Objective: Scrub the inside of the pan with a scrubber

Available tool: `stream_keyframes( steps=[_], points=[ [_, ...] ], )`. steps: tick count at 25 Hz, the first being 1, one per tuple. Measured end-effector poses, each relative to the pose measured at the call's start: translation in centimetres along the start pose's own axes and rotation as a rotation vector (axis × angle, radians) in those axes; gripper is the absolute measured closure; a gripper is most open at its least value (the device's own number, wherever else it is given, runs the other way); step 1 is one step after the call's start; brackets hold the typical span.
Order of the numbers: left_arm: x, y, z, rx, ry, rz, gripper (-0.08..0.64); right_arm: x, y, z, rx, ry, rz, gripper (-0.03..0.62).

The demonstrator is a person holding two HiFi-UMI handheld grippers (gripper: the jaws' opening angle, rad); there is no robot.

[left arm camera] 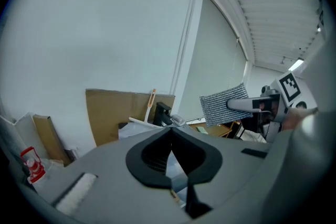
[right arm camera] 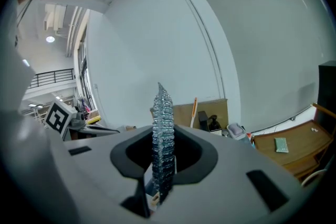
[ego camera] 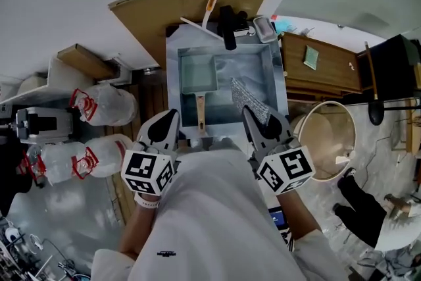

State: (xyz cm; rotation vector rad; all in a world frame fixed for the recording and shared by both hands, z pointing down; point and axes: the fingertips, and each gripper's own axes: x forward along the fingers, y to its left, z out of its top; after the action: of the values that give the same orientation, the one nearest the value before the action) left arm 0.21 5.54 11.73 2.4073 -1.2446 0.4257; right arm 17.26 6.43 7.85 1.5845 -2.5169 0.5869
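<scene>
A steel sink (ego camera: 258, 69) holds the rectangular pan (ego camera: 197, 72), which lies at its left side with the wooden handle toward the person; the left gripper (ego camera: 170, 120) hovers at the sink's near edge, jaws pressed together on nothing; the right gripper (ego camera: 251, 120) is clamped on the silvery mesh scrubber (ego camera: 248, 101), seemingly above the sink, right of the pan and apart from it.

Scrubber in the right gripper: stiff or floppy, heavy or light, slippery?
Probably pliable but springy: the scrubber is thin mesh standing edge-on from the right gripper. Likely light, given its open weave. The rough knit should resist slipping.
</scene>
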Motion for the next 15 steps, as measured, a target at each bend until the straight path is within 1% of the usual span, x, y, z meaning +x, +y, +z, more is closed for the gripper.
stream_keyframes(
  steps=[5,8,10,15],
  points=[
    [0.9,0.1,0.8,0.028,-0.001,-0.010,0.555,0.7,0.5,1.0,0.001,-0.019,0.032,0.529],
    [1.1,-0.2,1.0,0.033,-0.002,-0.015,0.555,1.0,1.4,1.5,-0.062,-0.025,0.072,0.529],
    [1.2,-0.3,0.9,0.032,-0.002,-0.018,0.555,1.4,1.6,1.4,-0.093,-0.029,0.082,0.529],
    [1.5,0.4,2.1,0.035,-0.029,-0.014,0.555,2.6,1.4,1.5,-0.119,-0.038,0.078,0.529]
  ],
)
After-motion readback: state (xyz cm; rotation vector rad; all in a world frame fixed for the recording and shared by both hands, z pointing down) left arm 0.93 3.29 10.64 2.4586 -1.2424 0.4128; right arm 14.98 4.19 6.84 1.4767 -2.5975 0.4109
